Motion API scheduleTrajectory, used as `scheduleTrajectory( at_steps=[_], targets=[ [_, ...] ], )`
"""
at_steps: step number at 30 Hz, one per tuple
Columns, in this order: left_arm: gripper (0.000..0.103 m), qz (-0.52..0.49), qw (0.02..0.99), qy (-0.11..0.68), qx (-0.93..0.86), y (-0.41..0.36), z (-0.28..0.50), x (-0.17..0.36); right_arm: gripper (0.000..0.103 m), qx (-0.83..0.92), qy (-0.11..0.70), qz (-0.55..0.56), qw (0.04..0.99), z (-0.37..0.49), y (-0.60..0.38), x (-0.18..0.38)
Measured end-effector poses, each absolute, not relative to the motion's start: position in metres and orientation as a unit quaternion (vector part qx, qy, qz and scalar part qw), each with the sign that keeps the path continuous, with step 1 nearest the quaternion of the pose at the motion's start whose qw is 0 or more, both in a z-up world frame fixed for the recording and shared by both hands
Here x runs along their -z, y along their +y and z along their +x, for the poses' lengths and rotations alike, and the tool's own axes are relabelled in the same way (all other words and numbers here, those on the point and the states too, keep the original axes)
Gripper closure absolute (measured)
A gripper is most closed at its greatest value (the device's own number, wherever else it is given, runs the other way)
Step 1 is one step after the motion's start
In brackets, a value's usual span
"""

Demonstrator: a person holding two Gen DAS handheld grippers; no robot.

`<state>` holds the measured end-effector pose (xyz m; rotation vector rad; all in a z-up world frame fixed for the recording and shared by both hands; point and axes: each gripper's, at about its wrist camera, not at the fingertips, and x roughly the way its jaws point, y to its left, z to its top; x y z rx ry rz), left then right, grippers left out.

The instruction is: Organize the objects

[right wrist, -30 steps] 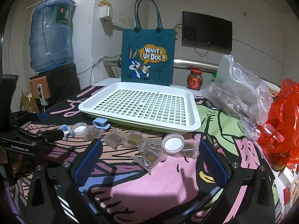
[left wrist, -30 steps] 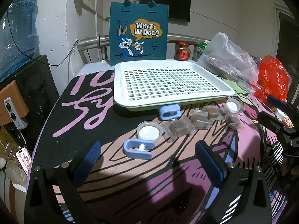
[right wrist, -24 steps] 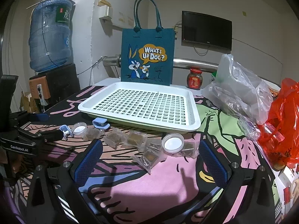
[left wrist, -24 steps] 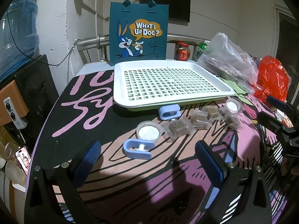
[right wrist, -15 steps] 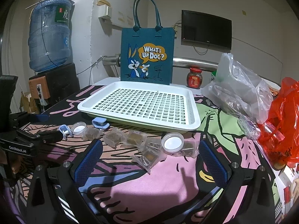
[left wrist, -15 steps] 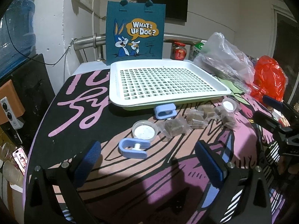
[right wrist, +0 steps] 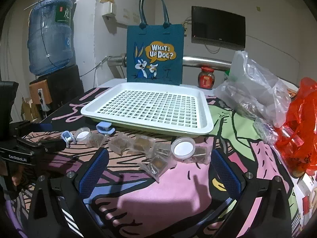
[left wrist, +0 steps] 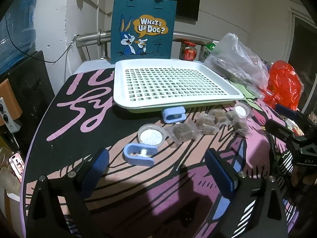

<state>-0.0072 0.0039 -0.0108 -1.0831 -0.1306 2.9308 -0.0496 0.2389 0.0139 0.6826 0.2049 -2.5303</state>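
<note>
Blue plastic clip (left wrist: 139, 154) is seen lying crosswise on the desk (left wrist: 83, 138), just ahead of the wide-open, empty left tongs (left wrist: 156, 166), nearer them than the equally open, empty right tongs (right wrist: 156, 167).

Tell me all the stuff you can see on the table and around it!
White perforated plastic tray: one, white, middle of the table, nothing in it.
Blue plastic clips: two, light blue, in front of the tray.
Round clear lidded cups: two, clear with white inside, one near each end of the row.
Clear-wrapped brown cubes: several, brown, scattered between the cups.
Teal felt tote bag: one, rabbit cartoon, behind the tray.
Red-lidded jar: one, beside the bag.
Clear plastic bag: one, right of the tray.
Red plastic bag: one, far right.
Blue water jug: one, left, by the wall.
Black wall screen: one.
Left hand-held gripper: open.
Right hand-held gripper: open.
</note>
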Motion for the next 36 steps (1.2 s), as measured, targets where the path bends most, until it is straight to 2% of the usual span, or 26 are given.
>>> scheduleTrajectory(
  at_steps=[20, 28, 31, 32, 36],
  targets=[
    [0.004, -0.373, -0.006, -0.056, -0.926, -0.018, -0.007, 0.015, 0.0, 0.917, 0.03, 0.297, 0.264, -0.065, 0.246, -0.016],
    [0.01, -0.388, -0.006, -0.051, -0.92, -0.018, -0.016, 0.021, 0.0, 0.902, 0.038, 0.339, 0.265, -0.082, 0.238, -0.004],
    [0.011, -0.39, -0.006, -0.052, -0.92, -0.019, -0.02, 0.021, 0.007, 0.896, 0.03, 0.354, 0.265, -0.089, 0.236, 0.0],
    [0.011, -0.391, -0.006, -0.052, -0.919, -0.019, -0.021, 0.021, 0.013, 0.894, 0.029, 0.36, 0.266, -0.091, 0.235, 0.001],
    [0.022, -0.406, -0.005, -0.059, -0.912, -0.022, -0.028, 0.026, 0.031, 0.88, 0.023, 0.392, 0.268, -0.1, 0.23, 0.012]
  ],
)
